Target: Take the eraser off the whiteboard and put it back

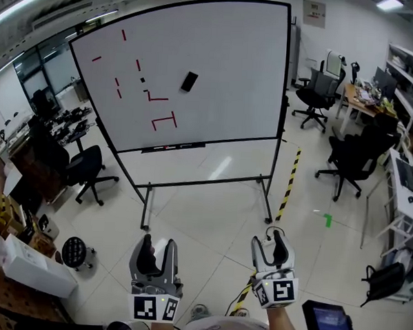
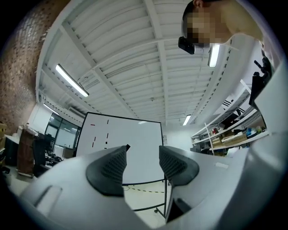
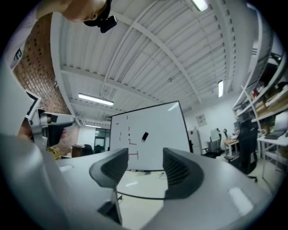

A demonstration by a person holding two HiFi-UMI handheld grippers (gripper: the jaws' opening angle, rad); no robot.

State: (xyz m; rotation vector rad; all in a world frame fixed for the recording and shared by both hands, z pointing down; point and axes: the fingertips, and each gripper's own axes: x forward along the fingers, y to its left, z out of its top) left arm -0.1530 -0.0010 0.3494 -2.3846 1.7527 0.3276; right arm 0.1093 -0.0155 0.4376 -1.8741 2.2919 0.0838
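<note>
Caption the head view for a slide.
Open, empty left gripper and right gripper held low before a freestanding whiteboard bearing red marks and a black eraser.

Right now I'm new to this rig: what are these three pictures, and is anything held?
No robot here: a person carries a two-jaw tool in each hand. The head view looks down from a camera on the person's head, showing the left tool and right tool low in front. The other two views come from cameras riding on each tool, looking along its jaws. Both tools are open, nothing between the jaws. Ahead stands a whiteboard on a stand, with red marks; the black eraser sits on its face, untouched.
</note>
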